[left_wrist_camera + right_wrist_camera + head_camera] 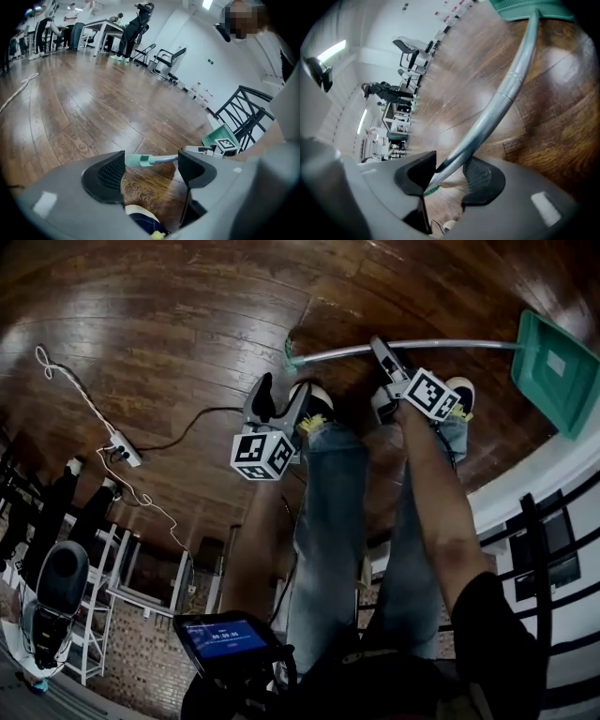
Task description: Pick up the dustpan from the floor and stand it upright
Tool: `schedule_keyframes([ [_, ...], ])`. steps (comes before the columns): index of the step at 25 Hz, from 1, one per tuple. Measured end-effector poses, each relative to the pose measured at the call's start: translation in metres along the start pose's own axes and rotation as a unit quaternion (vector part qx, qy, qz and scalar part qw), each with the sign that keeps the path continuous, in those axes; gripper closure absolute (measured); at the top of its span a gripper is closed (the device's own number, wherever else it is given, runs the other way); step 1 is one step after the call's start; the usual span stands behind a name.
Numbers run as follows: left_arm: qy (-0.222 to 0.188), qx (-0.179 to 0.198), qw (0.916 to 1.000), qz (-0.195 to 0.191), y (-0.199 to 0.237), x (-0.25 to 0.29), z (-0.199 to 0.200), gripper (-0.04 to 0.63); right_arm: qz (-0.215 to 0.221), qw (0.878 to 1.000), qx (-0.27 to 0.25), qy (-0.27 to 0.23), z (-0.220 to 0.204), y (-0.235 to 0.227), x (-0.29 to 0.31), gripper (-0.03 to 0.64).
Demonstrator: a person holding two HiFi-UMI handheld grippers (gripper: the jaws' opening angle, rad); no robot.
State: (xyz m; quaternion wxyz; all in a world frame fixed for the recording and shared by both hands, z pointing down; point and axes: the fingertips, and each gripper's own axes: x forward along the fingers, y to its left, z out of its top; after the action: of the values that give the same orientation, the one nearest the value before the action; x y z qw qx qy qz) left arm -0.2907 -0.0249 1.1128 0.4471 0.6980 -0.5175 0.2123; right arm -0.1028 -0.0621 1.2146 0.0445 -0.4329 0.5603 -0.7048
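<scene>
The dustpan lies on the wooden floor, its green pan (558,371) at the right and its long metal handle (450,344) running left to a green end cap (291,357). My right gripper (382,349) is shut on the handle near its middle; in the right gripper view the handle (506,93) passes between the pads of that gripper (450,171) and leads up to the pan (525,9). My left gripper (284,388) hovers just short of the end cap (139,160). It (150,168) stands open, with nothing pressed between its pads.
The person's shoes (314,395) stand right behind the handle. A power strip (122,448) with white and black cables lies on the floor at the left. A black railing (243,112) and a white wall stand by the pan. Chairs, tables and people are far across the room.
</scene>
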Motion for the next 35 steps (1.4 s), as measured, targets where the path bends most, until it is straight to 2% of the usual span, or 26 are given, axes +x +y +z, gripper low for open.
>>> schedule_keyframes([
  [4, -0.013, 0.011, 0.9998, -0.005, -0.012, -0.026, 0.028, 0.227, 0.048, 0.997, 0.048, -0.027, 0.006, 0.042, -0.016, 0.453],
  [7, -0.040, 0.017, 0.9990, -0.010, -0.048, -0.063, 0.070, 0.227, 0.094, 0.993, 0.060, -0.028, 0.016, 0.100, -0.051, 0.451],
  [10, -0.076, 0.032, 0.9963, -0.023, -0.085, -0.104, 0.122, 0.227, 0.120, 0.986, 0.113, -0.038, 0.025, 0.151, -0.080, 0.442],
  [14, -0.110, 0.076, 0.9892, -0.061, -0.150, -0.167, 0.194, 0.244, 0.161, 0.962, 0.210, -0.066, 0.046, 0.211, -0.122, 0.431],
  [18, -0.132, 0.151, 0.9734, -0.110, -0.221, -0.208, 0.256, 0.256, 0.221, 0.930, 0.282, -0.080, 0.072, 0.254, -0.151, 0.426],
  [20, -0.143, 0.173, 0.9652, -0.135, -0.256, -0.221, 0.279, 0.255, 0.242, 0.915, 0.313, -0.082, 0.083, 0.266, -0.164, 0.419],
  [22, -0.158, 0.172, 0.9596, -0.157, -0.284, -0.230, 0.296, 0.253, 0.262, 0.900, 0.338, -0.083, 0.092, 0.270, -0.178, 0.419],
  [24, -0.171, 0.152, 0.9589, -0.168, -0.299, -0.234, 0.310, 0.253, 0.281, 0.889, 0.353, -0.082, 0.101, 0.270, -0.192, 0.419],
  [27, -0.173, 0.119, 0.9641, -0.163, -0.307, -0.225, 0.319, 0.250, 0.298, 0.885, 0.352, -0.067, 0.116, 0.268, -0.210, 0.411],
  [28, -0.169, 0.108, 0.9651, -0.168, -0.310, -0.220, 0.319, 0.207, 0.301, 0.884, 0.352, -0.062, 0.122, 0.267, -0.215, 0.412],
  [29, -0.164, 0.099, 0.9645, -0.182, -0.317, -0.216, 0.316, 0.198, 0.303, 0.883, 0.353, -0.060, 0.127, 0.265, -0.219, 0.413],
  [31, -0.143, 0.087, 0.9572, -0.236, -0.341, -0.210, 0.306, 0.218, 0.308, 0.881, 0.354, -0.061, 0.134, 0.261, -0.229, 0.412],
  [33, -0.120, 0.086, 0.9433, -0.298, -0.372, -0.207, 0.293, 0.218, 0.313, 0.880, 0.351, -0.062, 0.136, 0.255, -0.240, 0.410],
  [35, -0.114, 0.092, 0.9337, -0.327, -0.397, -0.206, 0.290, 0.233, 0.323, 0.877, 0.350, -0.068, 0.138, 0.250, -0.250, 0.406],
])
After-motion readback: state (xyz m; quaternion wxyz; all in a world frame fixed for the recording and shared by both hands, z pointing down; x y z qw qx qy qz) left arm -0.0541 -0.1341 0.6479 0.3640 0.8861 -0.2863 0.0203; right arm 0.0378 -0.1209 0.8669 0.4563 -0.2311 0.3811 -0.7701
